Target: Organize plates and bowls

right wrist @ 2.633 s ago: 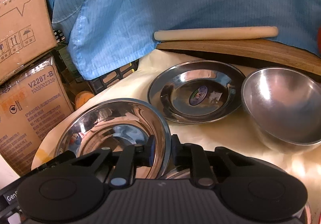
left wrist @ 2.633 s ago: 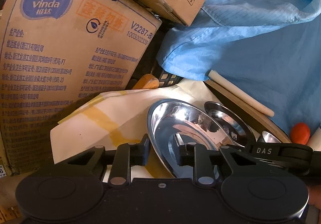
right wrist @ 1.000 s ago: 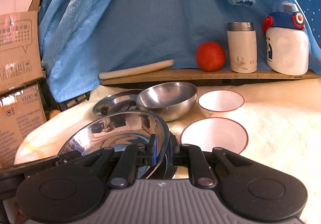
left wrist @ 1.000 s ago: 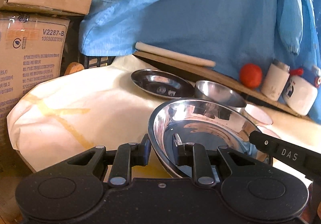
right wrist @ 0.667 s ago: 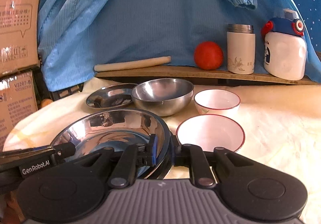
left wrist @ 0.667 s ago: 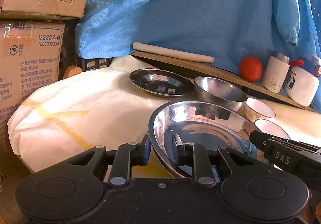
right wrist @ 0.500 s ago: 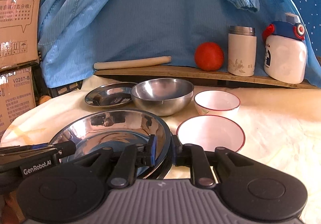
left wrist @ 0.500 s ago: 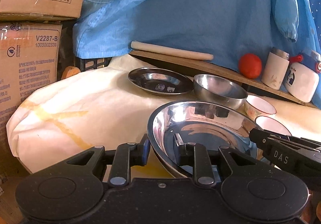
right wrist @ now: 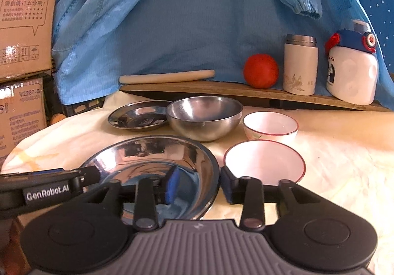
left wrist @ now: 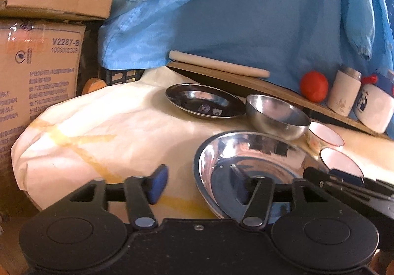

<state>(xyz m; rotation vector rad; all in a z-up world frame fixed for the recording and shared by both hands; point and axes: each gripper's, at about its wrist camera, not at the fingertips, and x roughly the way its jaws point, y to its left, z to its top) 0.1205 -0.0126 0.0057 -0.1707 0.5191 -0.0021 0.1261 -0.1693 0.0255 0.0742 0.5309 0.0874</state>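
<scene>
- I am at the letting-go step: the large steel plate (right wrist: 157, 166) sits on the cream cloth (left wrist: 98, 127), in front of the steel bowl (right wrist: 204, 117) and just left of the nearer white bowl (right wrist: 264, 164).
- My left gripper (left wrist: 202, 184) has just been opening. Its jaws now stand wide — one blue pad (left wrist: 157, 184) is well clear outside the plate's left rim, the other over the plate's inside, and neither presses on the metal.
- My right gripper (right wrist: 198, 185) has just been opening too. Its jaws straddle the plate's right rim, one pad inside and one outside, with a gap showing on both sides, so it holds nothing.
- The smaller steel plate (right wrist: 139, 115) lies behind, touching or nearly touching the steel bowl; the farther white bowl (right wrist: 270, 126) is behind the nearer one.
- Next, I judge, both grippers must back straight off the rim without catching it — a snag would drag or tip the plate.
- After that, the smaller plate looks the likely candidate to stack on this one, and the white bowls to nest.
</scene>
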